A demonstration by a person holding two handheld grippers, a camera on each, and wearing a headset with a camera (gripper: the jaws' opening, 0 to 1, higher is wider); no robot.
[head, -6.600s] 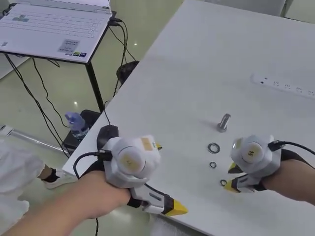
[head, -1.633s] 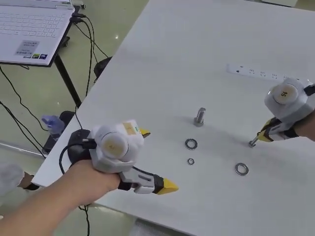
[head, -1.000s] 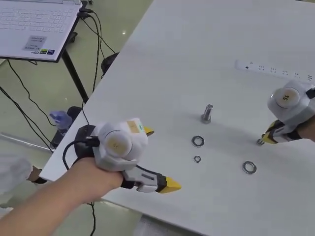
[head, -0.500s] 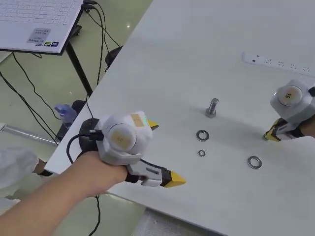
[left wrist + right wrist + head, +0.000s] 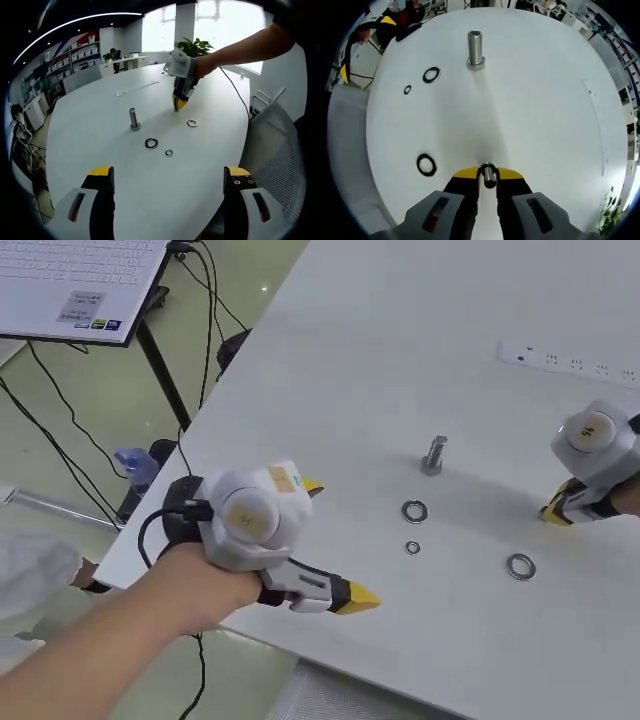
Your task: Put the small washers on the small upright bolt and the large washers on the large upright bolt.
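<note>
No washer is on a bolt yet: my right gripper (image 5: 555, 512) pinches the small bolt (image 5: 489, 175) at the surface (image 5: 400, 360), my left gripper (image 5: 168, 172) hangs with jaws spread, and three washers (image 5: 414, 510) lie loose near the upright large bolt (image 5: 433, 455).

- The large bolt (image 5: 434, 455) is standing upright on its hex head on the white table (image 5: 400, 360), with its threaded silver shank pointing up.
- The small bolt (image 5: 489, 177) is sitting clamped between the yellow jaw tips of the right gripper (image 5: 553, 515), well apart from the large bolt, with one end facing the right gripper view.
- The first large washer (image 5: 415, 511) is lying flat near the large bolt's base.
- The small washer (image 5: 412, 548) is lying flat just beside the first large washer.
- The second large washer (image 5: 520, 566) is lying flat, apart from the other two and near the right gripper.
</note>
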